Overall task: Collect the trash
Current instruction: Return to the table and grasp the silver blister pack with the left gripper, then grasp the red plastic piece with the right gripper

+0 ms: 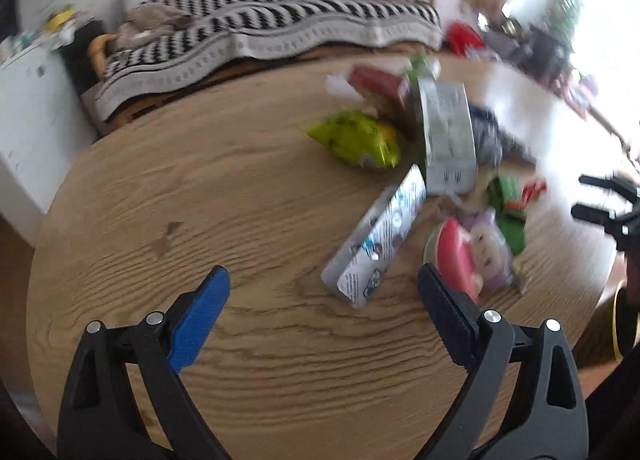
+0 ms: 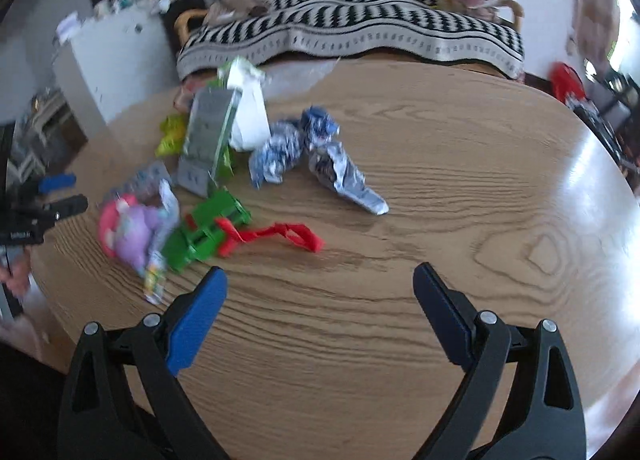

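Wrist cams: left gripper & right gripper both spread wide, empty, over trash-strewn table.

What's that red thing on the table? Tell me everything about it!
The red thing looks like a thin strip of shiny red plastic, maybe a torn wrapper or handle; blur hides the details. It lies flat on the wooden table, stretched sideways, with a loop-like opening toward its right end. Its left end touches or overlaps the green packaging beside it. From the left wrist view only a small red bit shows behind the green piece. Neither claw touches it.
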The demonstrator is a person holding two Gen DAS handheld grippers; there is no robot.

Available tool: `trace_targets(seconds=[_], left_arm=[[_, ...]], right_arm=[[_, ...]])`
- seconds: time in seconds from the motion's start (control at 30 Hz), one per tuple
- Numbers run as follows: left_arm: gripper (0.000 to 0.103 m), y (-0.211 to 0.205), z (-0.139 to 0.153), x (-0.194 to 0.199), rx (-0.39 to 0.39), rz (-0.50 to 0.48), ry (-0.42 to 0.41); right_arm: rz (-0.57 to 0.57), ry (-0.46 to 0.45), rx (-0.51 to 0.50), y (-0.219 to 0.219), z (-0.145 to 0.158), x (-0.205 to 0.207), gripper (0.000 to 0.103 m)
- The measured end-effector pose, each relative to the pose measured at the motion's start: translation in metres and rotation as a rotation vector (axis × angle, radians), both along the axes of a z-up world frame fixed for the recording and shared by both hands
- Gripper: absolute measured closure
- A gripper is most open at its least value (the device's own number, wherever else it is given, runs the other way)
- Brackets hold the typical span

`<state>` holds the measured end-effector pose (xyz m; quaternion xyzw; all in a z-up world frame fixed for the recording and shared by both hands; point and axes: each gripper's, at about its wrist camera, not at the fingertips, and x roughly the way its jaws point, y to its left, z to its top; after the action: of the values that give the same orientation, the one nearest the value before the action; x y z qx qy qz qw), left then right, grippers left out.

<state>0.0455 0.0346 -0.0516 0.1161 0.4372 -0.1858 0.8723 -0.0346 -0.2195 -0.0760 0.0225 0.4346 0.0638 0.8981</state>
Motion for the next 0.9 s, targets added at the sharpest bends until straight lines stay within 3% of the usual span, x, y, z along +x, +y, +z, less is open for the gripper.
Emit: trace_targets(seconds=[0.23, 0.4, 0.43, 0.53, 0.57, 0.6, 0.67, 0.8, 0.9], left_arm=[[0.012, -0.015, -0.027, 0.017, 0.042, -0.089, 0.033], [0.014, -0.01, -0.036, 0.03, 0.021, -0.088, 0.048], [0.016, -0.01, -0.036, 0.031, 0.013, -0.087, 0.048], [0.031, -0.014, -0.034, 0.028, -0.001, -0.106, 0.042], [0.042, -0.017, -0.034, 0.028, 0.0, -0.117, 0.04], [0.055, -0.02, -0.033, 0.025, 0.003, -0.13, 0.038], [0.068, -0.027, -0.03, 0.022, 0.014, -0.151, 0.047], [0.07, -0.034, -0.027, 0.017, 0.032, -0.152, 0.045], [0.07, -0.032, -0.014, 0.017, -0.001, -0.124, 0.041]], right_arm=[[0.121, 0.024, -0.011, 0.014, -0.018, 0.031, 0.013], [0.188, 0.016, -0.082, 0.035, -0.025, 0.046, 0.027], [0.201, 0.015, -0.078, 0.038, -0.025, 0.048, 0.031], [0.23, 0.011, -0.074, 0.046, -0.022, 0.05, 0.062], [0.241, 0.011, -0.074, 0.049, -0.021, 0.049, 0.074], [0.247, 0.012, -0.069, 0.049, -0.021, 0.048, 0.077], [0.245, 0.008, -0.058, 0.049, -0.02, 0.046, 0.09], [0.21, 0.005, -0.043, 0.04, -0.019, 0.038, 0.092], [0.175, -0.011, -0.003, 0.028, -0.011, 0.03, 0.092]])
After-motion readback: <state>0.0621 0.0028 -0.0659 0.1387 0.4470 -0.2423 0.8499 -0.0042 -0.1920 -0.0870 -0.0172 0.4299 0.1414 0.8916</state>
